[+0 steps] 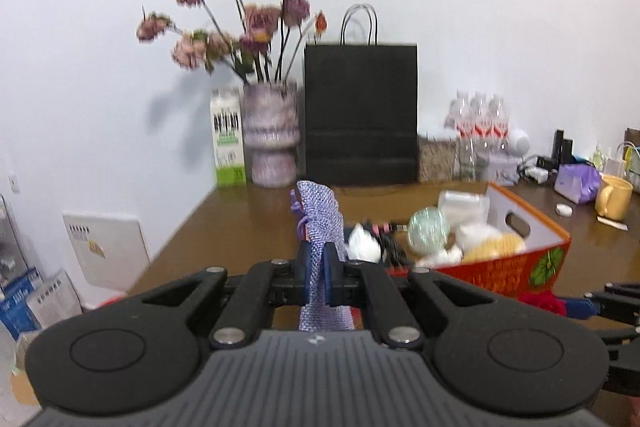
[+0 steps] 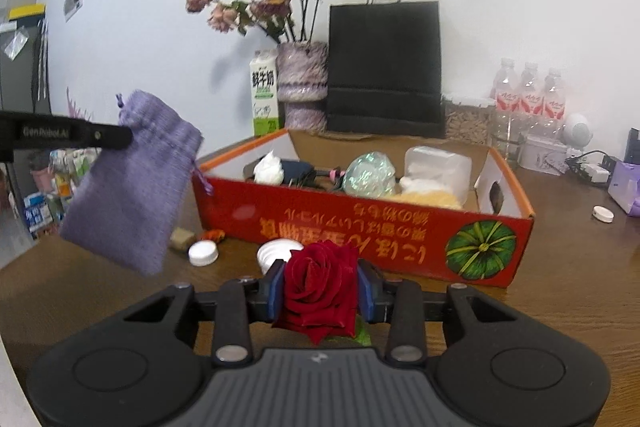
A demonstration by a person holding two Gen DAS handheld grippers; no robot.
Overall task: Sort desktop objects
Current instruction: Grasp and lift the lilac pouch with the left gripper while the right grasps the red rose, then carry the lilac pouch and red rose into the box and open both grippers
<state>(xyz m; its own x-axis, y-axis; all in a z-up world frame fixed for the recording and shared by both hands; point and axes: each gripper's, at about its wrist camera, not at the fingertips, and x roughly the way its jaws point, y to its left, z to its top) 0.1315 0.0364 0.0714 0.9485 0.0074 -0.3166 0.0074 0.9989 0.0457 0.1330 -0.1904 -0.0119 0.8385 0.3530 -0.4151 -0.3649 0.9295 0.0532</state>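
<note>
Left wrist view gives me the left gripper (image 1: 319, 277) with its blue pads pinched tight on a lilac mesh drawstring pouch (image 1: 320, 223); the fabric sticks up above the fingers and a strip hangs below them. From here I see only the pouch's edge and its purple cord. Beyond it lies the brown table (image 1: 224, 227) and the red cardboard box (image 1: 516, 267), and at the far right edge a bit of the red rose (image 1: 545, 302).

Right wrist view shows what that one hides: the pouch (image 2: 132, 183) in full, a soft rectangular bag gathered at the neck, hanging clear above the table (image 2: 580, 267), to the left of the box (image 2: 360, 223), held at its top corner by the dark left finger (image 2: 108, 137). The right gripper (image 2: 321, 293) has its jaws narrowed onto a deep red rose (image 2: 320, 283), petals velvety, a green leaf showing under it. I see the rose just in front of the box's printed wall, with two white caps (image 2: 203, 253) on the table close by. Inside the box sit a crumpled white wad (image 2: 269, 167), an iridescent ball (image 2: 370, 173) and a clear plastic tub (image 2: 438, 167).
</note>
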